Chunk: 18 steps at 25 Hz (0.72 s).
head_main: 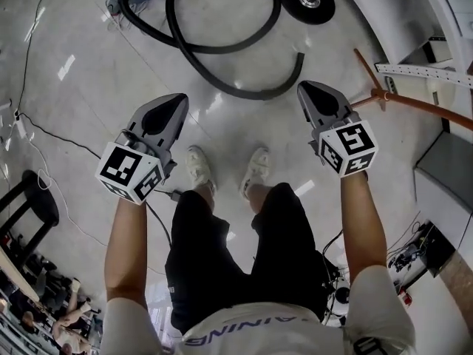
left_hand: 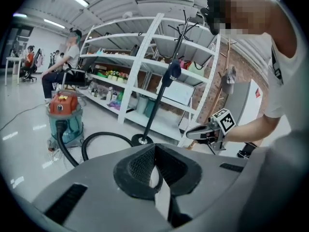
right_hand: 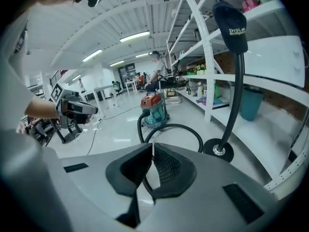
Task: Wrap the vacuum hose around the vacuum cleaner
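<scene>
Hose [head_main: 247, 93] curves across the floor [head_main: 244, 128] beyond both my clenched, empty jaws, its loose end nearest my right gripper [head_main: 306, 89].

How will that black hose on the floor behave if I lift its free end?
The hose lies in loose curves, so likely floppy and sagging. Its far end joins the vacuum cleaner, so pulling may drag that.

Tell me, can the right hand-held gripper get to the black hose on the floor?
Probably yes. Only bare floor shows between the right hand-held gripper and the hose, with nothing blocking. Its jaws are shut, though, so they must open first.
</scene>
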Motion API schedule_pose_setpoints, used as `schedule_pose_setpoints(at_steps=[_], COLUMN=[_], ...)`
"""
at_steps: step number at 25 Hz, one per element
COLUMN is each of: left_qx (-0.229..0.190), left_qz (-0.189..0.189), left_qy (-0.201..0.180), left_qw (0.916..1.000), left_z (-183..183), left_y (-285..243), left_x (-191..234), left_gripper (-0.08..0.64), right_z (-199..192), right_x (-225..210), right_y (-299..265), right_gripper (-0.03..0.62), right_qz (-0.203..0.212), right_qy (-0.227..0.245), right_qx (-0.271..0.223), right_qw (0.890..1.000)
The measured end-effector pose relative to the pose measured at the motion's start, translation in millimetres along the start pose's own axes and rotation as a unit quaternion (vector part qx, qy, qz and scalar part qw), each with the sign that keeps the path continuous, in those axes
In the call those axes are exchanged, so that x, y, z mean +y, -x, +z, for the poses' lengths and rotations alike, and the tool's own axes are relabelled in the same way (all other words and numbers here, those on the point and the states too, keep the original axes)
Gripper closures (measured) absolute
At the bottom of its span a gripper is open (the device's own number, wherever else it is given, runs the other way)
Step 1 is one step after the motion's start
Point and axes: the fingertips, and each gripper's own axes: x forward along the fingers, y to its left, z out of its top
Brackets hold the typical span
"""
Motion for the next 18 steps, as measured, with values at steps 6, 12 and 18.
schedule_pose_setpoints(at_steps=[6, 12, 18], left_qx=[0.039, 0.044, 0.033], left_qz=[-0.006, -0.027, -0.058], left_qy=[-0.034, -0.029, 0.003], left_qw=[0.9986, 0.9982, 0.9978], left_z=[-113.4, -195.4, -253.6], left_y=[-62.9, -118.0, -159.8], left_x=[50.1, 84.9, 106.5], left_gripper=[0.543, 0.543, 0.543], right_z=[-142.6, -245.4, -341.1], right_x=[-40.4, -49.7, -45.7], right_y=[-88.9, -149.1, -202.2], right_gripper=[0.58, 0.577, 0.457], right_qz=[0.026, 0.081, 0.171], right_qy=[0.038, 0.077, 0.147], right_qx=[0.066, 0.105, 0.168], right_qw=[0.997, 0.988, 0.96])
